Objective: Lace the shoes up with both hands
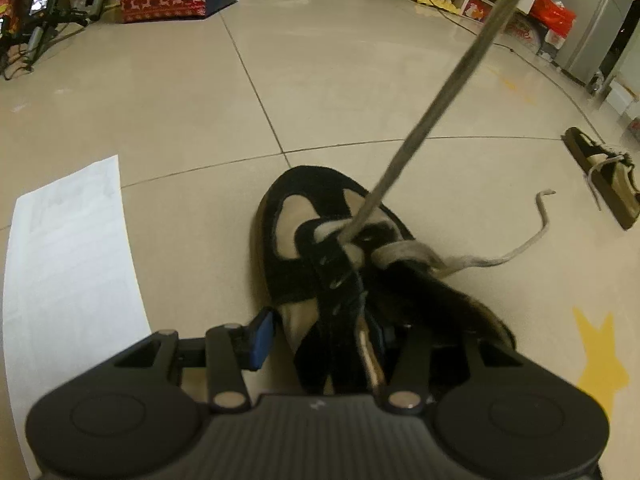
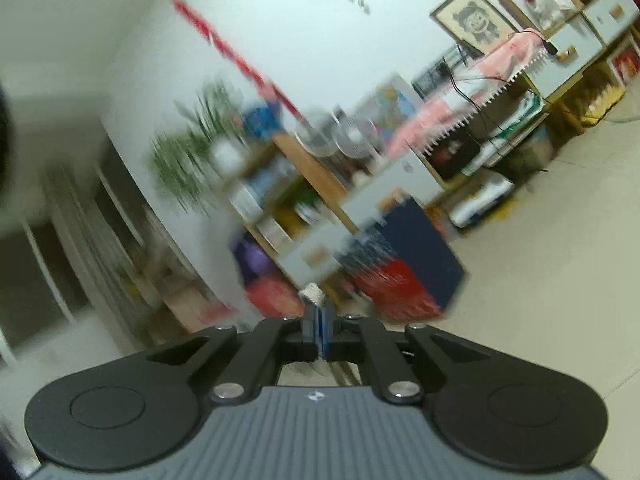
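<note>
Grey lace (image 1: 440,92) taut, R claw (image 2: 319,322) clenched on tip; L claw (image 1: 324,344) spread round shoe (image 1: 320,240) heel.

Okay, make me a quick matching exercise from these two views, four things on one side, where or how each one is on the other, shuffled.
1. taut lace
2. loose lace end
3. second shoe
4. white paper

A. lying curled on the tiles
B. on its side, far right
C. flat on the floor, left of the near shoe
D. stretched up from the eyelets

Pairs: 1-D, 2-A, 3-B, 4-C
</note>
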Available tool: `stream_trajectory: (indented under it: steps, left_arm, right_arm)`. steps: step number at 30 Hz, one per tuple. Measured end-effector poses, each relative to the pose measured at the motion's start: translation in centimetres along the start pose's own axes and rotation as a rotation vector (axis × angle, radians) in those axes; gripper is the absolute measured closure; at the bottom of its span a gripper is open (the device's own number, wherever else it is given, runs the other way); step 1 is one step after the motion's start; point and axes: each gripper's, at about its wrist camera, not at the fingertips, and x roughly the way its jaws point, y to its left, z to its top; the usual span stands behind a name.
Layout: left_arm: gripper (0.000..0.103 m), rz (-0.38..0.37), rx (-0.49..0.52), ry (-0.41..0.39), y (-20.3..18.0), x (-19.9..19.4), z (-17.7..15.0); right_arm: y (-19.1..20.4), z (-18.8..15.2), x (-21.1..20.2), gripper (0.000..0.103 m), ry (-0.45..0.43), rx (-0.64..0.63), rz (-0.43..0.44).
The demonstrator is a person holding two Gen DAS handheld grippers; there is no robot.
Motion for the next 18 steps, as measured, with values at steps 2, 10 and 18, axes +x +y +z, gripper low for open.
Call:
stream_trajectory:
  steps: [2, 10, 18]
  left_arm:
    - [0.04, -0.011, 0.002, -0.001, 0.4, -0.8, 0.2]
    - [0.022, 0.084, 0.249, -0.234, -0.8, -8.2, 1.3]
    - [0.04, 0.025, 0.453, -0.332, -4.9, -8.1, 3.9]
  right_arm:
    - [-0.1, 0.2, 0.6, 0.1, 0.02, -0.016, -0.007]
    - [0.6, 1.0, 2.0, 0.1, 0.076, -0.083, 0.035]
    - [4.0, 0.1, 2.2, 0.1, 0.131, -0.188, 0.155]
